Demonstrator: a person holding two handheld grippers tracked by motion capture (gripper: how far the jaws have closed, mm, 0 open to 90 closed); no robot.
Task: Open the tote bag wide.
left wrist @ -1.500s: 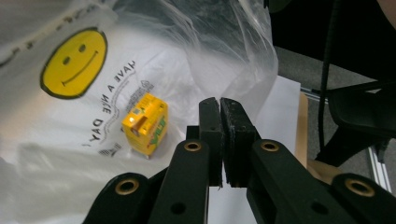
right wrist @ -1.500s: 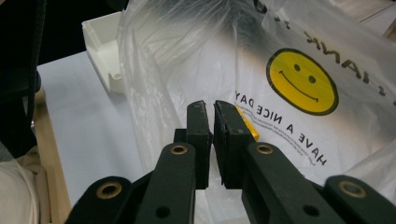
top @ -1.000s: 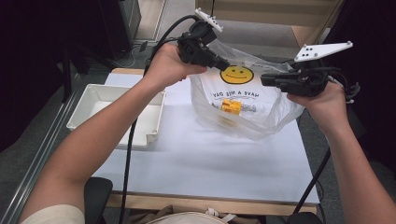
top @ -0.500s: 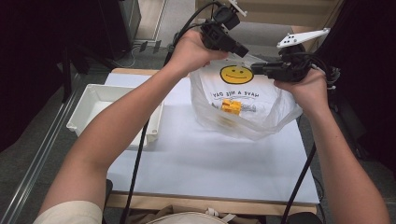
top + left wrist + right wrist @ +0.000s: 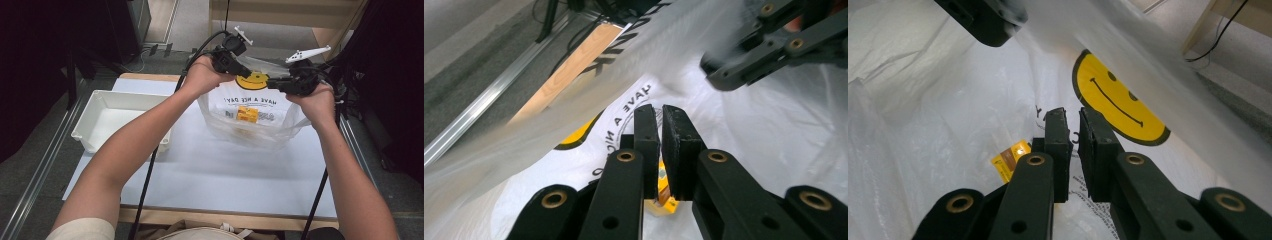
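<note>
Bag (image 5: 250, 117) sits far-centre on the bench (image 5: 210, 170), its top edge just below left gripper (image 5: 246, 74) and right gripper (image 5: 274, 86), both jaws just eased apart, slightly spread, pinching nothing.

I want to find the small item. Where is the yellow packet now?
In the high view, the yellow packet lies inside the white plastic bag on the table's far right part, below and between the two grippers, right of the white tray.

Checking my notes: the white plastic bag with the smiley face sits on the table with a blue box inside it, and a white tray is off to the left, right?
Not quite: the box inside the bag is yellow, not blue, as the high view shows. The rest holds.
</note>
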